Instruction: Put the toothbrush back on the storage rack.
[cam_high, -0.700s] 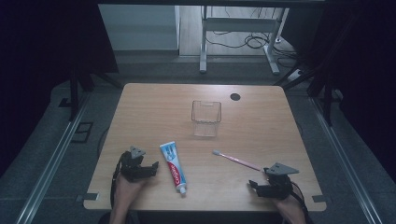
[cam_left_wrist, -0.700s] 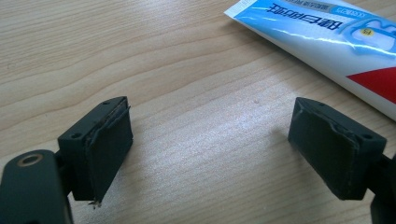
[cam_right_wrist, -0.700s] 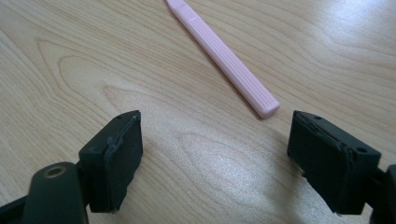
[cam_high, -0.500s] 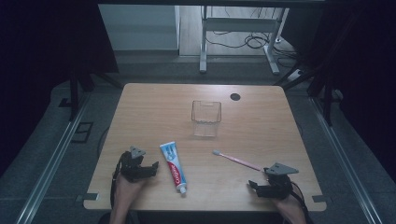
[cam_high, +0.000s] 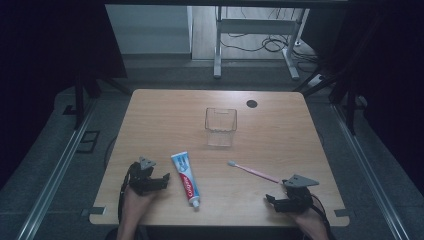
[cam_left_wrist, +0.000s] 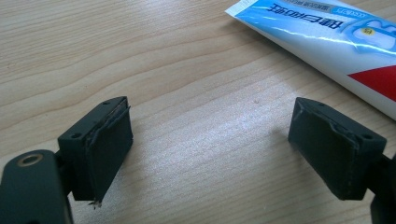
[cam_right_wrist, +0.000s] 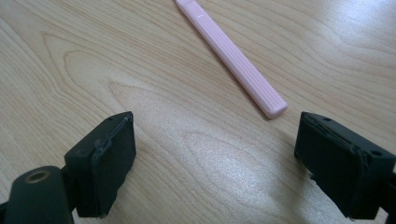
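Observation:
A blue, white and red toothpaste tube (cam_high: 186, 178) lies on the wooden table (cam_high: 280, 145), its cap toward the front edge. My left gripper (cam_high: 162, 179) rests just left of it, open, jaws wide apart over bare wood; the tube (cam_left_wrist: 327, 37) runs across the upper right of the left gripper view, beyond the jaws. A pink toothbrush (cam_high: 254, 171) lies at the right, bristles toward the table's middle. My right gripper (cam_high: 270, 200) sits near the front right corner, open and empty; the toothbrush handle (cam_right_wrist: 233, 58) ends just ahead of its jaws. A clear plastic cup (cam_high: 220, 126) stands upright mid-table.
A dark round cable hole (cam_high: 251, 103) sits near the table's far edge. Beyond the table stand a metal desk frame (cam_high: 255, 45) and floor cables. Dark curtains flank both sides. Bare wood lies between the tube and the toothbrush.

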